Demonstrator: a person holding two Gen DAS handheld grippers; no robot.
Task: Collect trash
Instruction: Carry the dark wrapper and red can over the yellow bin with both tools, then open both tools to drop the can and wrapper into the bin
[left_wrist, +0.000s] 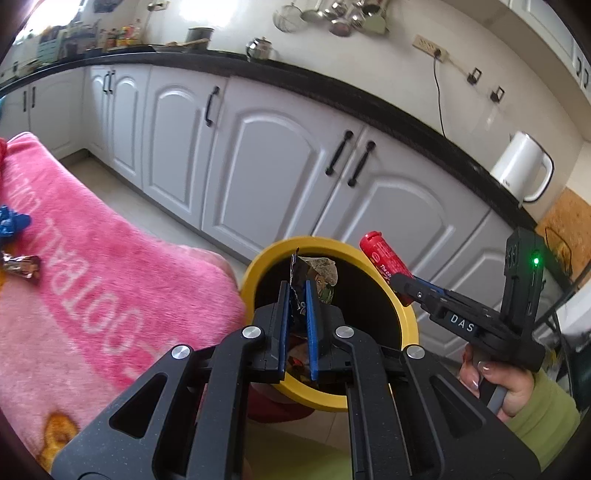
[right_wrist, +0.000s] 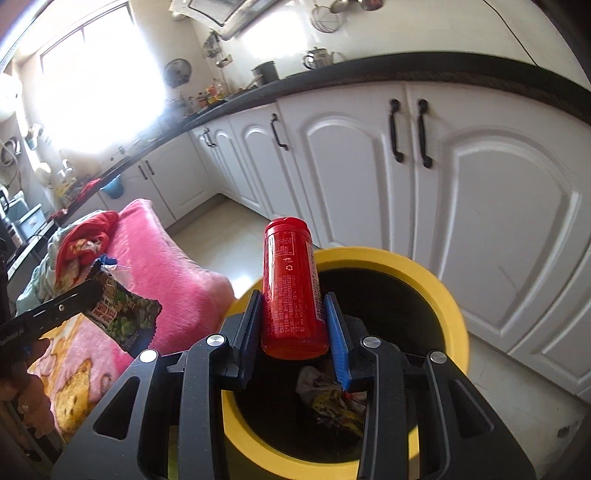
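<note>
Bin (right_wrist: 448, 295) sits directly below both loads: right gripper (right_wrist: 293, 325), fingers clamped on upright red canister (right_wrist: 291, 291), and left gripper (left_wrist: 297, 306), fingers pinching crumpled snack wrapper (left_wrist: 321, 275), hang over its mouth

Both grippers: black speckled plastic frames, triangular cut-outs, silver round screws at the pivots, blue pads on the fingers (right_wrist: 338, 339). Right gripper (left_wrist: 400, 286) has white "DAS" lettering and a lit green LED on its upright block. Sleeve (left_wrist: 546, 417) is light green.
</note>
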